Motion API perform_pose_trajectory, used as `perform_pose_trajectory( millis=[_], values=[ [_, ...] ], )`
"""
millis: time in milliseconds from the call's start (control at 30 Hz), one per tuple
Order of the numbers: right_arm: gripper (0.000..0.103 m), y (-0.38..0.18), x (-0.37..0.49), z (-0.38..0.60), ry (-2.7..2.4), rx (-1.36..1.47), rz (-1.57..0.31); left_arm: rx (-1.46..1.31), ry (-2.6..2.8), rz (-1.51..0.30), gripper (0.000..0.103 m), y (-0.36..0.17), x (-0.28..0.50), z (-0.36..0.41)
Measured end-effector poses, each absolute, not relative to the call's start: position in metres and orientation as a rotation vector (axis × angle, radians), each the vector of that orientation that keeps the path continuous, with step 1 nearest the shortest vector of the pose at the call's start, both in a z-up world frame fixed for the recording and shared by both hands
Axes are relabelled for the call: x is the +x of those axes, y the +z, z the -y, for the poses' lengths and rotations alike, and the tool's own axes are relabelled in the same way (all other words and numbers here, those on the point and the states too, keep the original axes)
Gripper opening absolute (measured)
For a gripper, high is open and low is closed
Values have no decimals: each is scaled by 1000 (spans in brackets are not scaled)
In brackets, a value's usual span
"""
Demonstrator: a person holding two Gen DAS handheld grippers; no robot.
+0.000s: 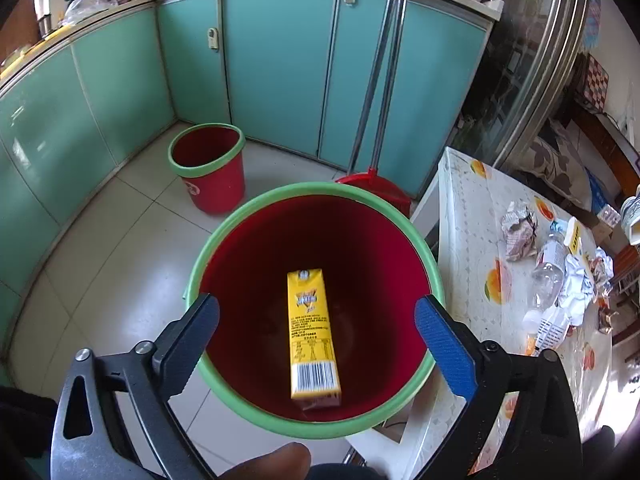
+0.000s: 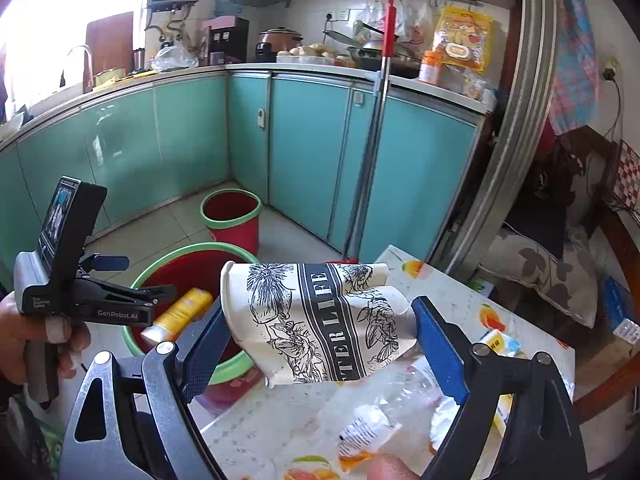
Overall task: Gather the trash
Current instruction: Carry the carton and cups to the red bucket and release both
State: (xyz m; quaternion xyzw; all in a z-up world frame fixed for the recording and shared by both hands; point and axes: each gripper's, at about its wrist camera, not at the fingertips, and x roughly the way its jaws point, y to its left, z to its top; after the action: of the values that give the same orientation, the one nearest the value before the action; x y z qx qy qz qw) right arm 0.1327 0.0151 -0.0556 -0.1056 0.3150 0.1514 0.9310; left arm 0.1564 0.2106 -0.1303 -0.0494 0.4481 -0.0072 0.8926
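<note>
My left gripper [image 1: 316, 320] is open above a red bin with a green rim [image 1: 208, 248]. A yellow drink carton [image 1: 312, 332] lies inside the bin; it also shows in the right wrist view [image 2: 180, 312]. My right gripper [image 2: 316, 328] is shut on a crumpled printed paper cup [image 2: 316, 320], held above the table edge beside the bin [image 2: 136, 280]. The left gripper [image 2: 116, 280] shows at left in the right wrist view.
A second red bin [image 1: 212, 168] stands by the teal cabinets [image 1: 276, 68]. A red dustpan and broom handles [image 1: 376, 80] lean there. The patterned table [image 1: 464, 240] holds crumpled paper [image 1: 520, 232], a clear plastic bottle [image 2: 400, 404] and wrappers.
</note>
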Motion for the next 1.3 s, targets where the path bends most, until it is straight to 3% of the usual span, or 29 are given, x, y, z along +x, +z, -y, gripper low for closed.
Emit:
perform_pose_trajectory(
  millis=[733, 1300],
  values=[
    [89, -129, 229, -176, 508, -225, -749, -195, 196, -873, 103, -125, 115, -307],
    [99, -140, 225, -170, 519, -243, -758, -206, 253, -858, 103, -118, 108, -319]
  ],
)
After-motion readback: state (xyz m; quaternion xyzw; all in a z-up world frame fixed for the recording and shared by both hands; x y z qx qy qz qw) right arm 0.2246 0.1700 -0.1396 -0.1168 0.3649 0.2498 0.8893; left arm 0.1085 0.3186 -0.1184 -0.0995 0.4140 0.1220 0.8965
